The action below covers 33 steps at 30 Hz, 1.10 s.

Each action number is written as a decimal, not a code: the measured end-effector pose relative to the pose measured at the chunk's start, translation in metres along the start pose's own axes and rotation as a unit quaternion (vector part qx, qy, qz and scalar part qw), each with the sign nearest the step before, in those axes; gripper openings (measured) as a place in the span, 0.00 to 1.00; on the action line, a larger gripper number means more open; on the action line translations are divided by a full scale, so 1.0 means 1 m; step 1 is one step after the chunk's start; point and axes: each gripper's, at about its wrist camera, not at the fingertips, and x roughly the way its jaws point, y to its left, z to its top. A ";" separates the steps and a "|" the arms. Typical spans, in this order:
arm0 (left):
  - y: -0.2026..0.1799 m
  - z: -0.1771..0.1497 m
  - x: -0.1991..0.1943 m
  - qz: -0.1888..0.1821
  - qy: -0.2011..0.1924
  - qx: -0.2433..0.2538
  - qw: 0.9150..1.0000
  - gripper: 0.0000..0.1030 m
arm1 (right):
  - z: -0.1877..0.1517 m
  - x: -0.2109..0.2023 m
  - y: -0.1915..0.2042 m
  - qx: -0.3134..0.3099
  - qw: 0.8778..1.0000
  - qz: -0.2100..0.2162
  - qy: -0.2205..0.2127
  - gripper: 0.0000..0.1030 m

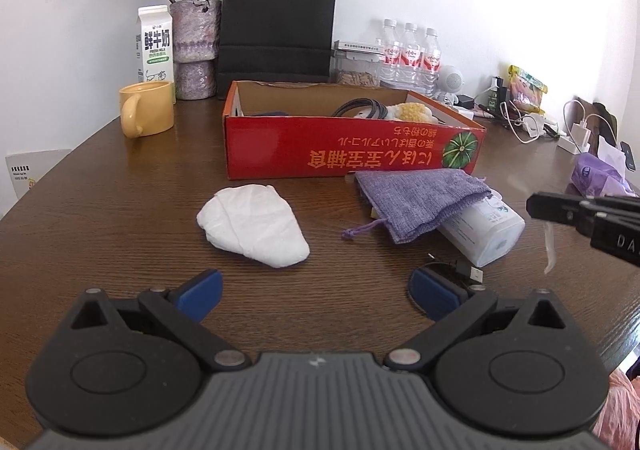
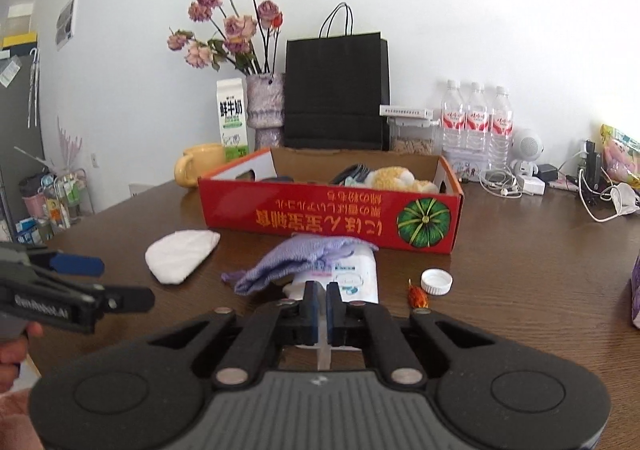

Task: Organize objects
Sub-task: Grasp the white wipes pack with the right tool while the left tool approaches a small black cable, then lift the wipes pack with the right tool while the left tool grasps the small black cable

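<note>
My left gripper [image 1: 318,294] stands open low over the brown table [image 1: 120,234], just short of a folded white cloth [image 1: 252,228]. A purple drawstring pouch [image 1: 416,197] lies on a white bottle [image 1: 484,234] in front of the red cardboard box [image 1: 352,137], which holds a dark cable and a yellow plush toy [image 2: 394,177]. A USB cable end [image 1: 468,272] lies by the left gripper's right pad. My right gripper [image 2: 322,290] is shut on a thin clear plastic strip [image 2: 325,350], which hangs below it [image 1: 550,250] in the left wrist view.
A white bottle cap [image 2: 436,282] and an orange wrapper [image 2: 418,296] lie right of the bottle. A yellow mug [image 1: 146,109], milk carton [image 1: 154,43], flower vase [image 1: 196,49], black paper bag [image 1: 278,21] and water bottles [image 1: 412,53] line the wall. Chargers and cables [image 1: 532,125] crowd the far right.
</note>
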 end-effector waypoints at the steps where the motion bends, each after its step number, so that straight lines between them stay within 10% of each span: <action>1: -0.004 0.000 0.002 -0.004 0.001 0.004 1.000 1.00 | 0.003 -0.004 0.000 -0.001 1.000 0.000 -0.007 0.03; 12: -0.044 0.002 0.036 -0.013 0.011 0.073 0.997 0.93 | 0.004 -0.009 0.000 0.007 1.000 -0.003 -0.009 0.03; 16: -0.046 0.001 0.050 -0.034 0.019 0.074 0.996 0.52 | 0.001 -0.007 0.003 0.008 1.000 0.002 -0.005 0.03; 18: -0.046 0.000 0.048 -0.046 0.016 0.077 0.996 0.08 | 0.000 -0.005 0.003 0.010 1.000 0.005 -0.003 0.03; 33: 0.003 0.000 0.022 -0.016 0.012 0.011 1.000 0.14 | -0.011 -0.001 0.007 0.023 1.000 0.014 0.013 0.05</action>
